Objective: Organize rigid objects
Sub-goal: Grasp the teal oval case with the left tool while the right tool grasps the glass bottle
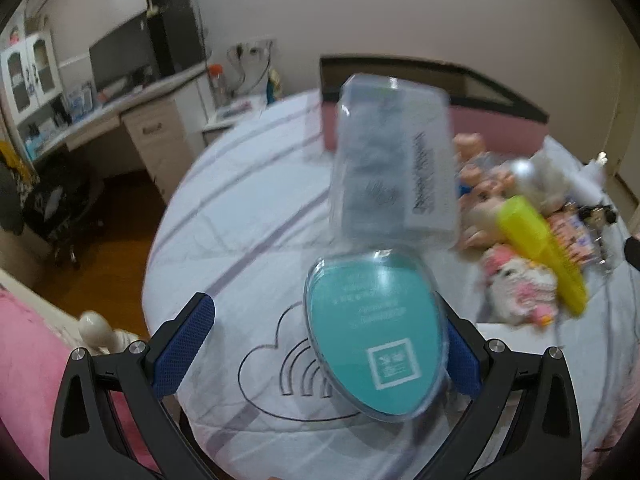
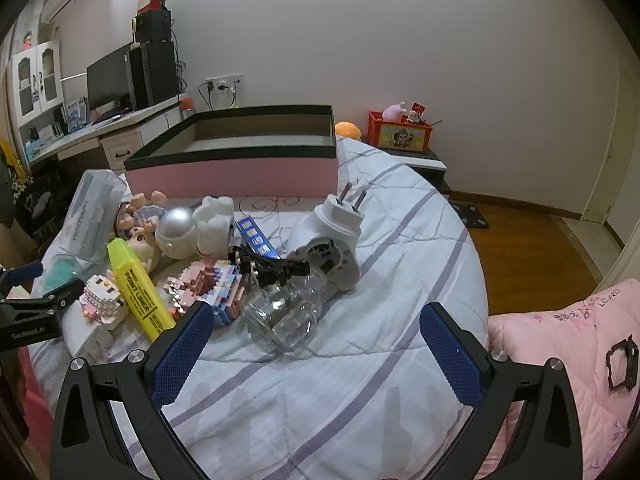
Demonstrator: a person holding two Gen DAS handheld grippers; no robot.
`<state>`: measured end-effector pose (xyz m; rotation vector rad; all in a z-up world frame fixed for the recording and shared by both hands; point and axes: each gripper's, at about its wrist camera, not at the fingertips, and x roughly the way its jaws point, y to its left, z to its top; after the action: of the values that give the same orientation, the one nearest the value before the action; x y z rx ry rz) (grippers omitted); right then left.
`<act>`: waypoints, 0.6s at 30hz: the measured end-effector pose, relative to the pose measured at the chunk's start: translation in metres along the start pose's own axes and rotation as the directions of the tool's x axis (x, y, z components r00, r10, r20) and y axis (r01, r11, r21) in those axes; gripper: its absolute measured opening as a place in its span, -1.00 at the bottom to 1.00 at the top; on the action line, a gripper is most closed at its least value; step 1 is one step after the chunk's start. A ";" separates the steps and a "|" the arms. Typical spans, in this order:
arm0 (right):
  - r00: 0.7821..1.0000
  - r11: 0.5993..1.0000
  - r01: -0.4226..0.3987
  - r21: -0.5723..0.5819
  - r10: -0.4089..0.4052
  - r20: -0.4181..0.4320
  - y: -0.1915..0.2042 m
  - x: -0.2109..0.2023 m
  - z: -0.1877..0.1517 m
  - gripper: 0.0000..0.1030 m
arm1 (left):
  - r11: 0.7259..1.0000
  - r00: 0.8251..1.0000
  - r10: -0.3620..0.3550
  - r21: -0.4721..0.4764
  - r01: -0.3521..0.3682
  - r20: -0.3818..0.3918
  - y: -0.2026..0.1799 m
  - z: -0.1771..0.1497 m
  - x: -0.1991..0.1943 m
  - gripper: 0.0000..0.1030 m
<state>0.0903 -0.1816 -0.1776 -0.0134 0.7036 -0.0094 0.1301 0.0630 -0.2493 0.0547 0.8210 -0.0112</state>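
My left claw (image 1: pixel 320 344) gapes wide; a clear case (image 1: pixel 376 336) with a teal card leans on one finger only, so whether I hold it I cannot tell. My right claw (image 2: pixel 316 348) hangs open and empty above the bed (image 2: pixel 400 240). Highlighter (image 2: pixel 138 288), plug (image 2: pixel 332 236), bulb (image 2: pixel 288 316) and toys lie piled before the pink box (image 2: pixel 232 172), which looks empty. Nearly all sorting remains.

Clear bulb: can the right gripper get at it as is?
Probably yes. The right gripper is open and empty, and the clear bulb lies just ahead on the bedspread with nothing between them.
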 end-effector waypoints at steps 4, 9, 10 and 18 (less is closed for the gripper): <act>1.000 1.000 0.000 0.006 0.000 -0.006 -0.002 0.003 -0.004 1.00 | 0.999 0.999 -0.042 -0.029 0.042 0.007 0.009 -0.004 0.005 0.98; 1.000 1.000 0.011 0.009 -0.011 -0.015 -0.002 0.009 -0.007 1.00 | 0.996 0.994 -0.081 -0.043 0.084 0.066 0.010 -0.006 -0.005 0.15; 1.000 1.000 0.014 0.012 -0.013 -0.013 -0.003 0.010 -0.007 1.00 | 0.995 0.993 -0.093 -0.041 0.096 0.067 0.011 -0.006 -0.006 0.15; 0.999 0.999 -0.018 0.028 0.019 -0.037 -0.004 0.034 0.002 1.00 | 0.992 0.990 -0.117 -0.037 0.120 0.072 0.011 -0.006 -0.011 0.15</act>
<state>0.1175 -0.1863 -0.1985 0.0198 0.7406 -0.0013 0.1190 0.0745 -0.2447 -0.0334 0.7535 -0.1080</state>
